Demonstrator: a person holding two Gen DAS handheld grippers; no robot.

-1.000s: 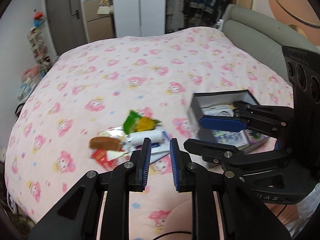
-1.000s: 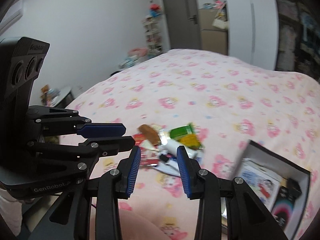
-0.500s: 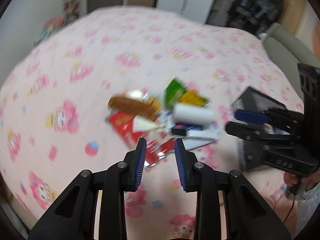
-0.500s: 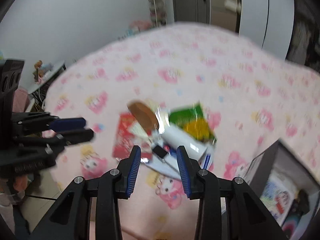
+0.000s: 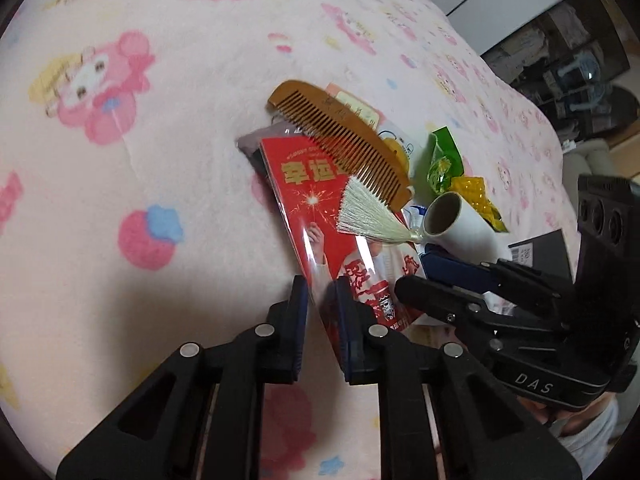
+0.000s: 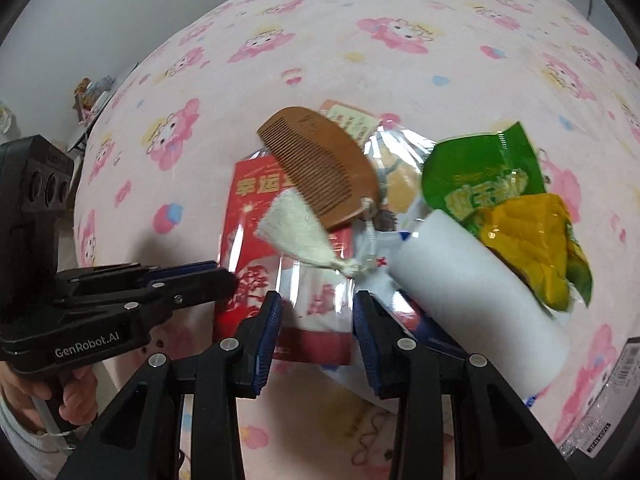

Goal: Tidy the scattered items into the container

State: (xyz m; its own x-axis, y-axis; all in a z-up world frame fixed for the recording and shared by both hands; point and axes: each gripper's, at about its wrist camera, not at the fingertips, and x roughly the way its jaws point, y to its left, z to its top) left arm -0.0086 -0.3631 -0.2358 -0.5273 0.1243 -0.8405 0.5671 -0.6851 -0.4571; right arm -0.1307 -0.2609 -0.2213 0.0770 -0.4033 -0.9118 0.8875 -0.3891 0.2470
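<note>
A pile of items lies on the pink bedspread: a wooden comb with a cream tassel, a red glossy packet, a white roll, and a green and yellow snack bag. My left gripper is open, its fingers on either side of the red packet's near edge. My right gripper is open, low over the packet's near end, left of the roll. The black container's corner shows at the right.
The bedspread spreads wide to the left and far side of the pile. A wardrobe and shelves stand beyond the bed. A small side table stands off the bed's left edge.
Both grippers have dropped down and forward to the pile. The left gripper's fingers now straddle the red packet's edge; the right gripper has come close over the packet beside the roll.
</note>
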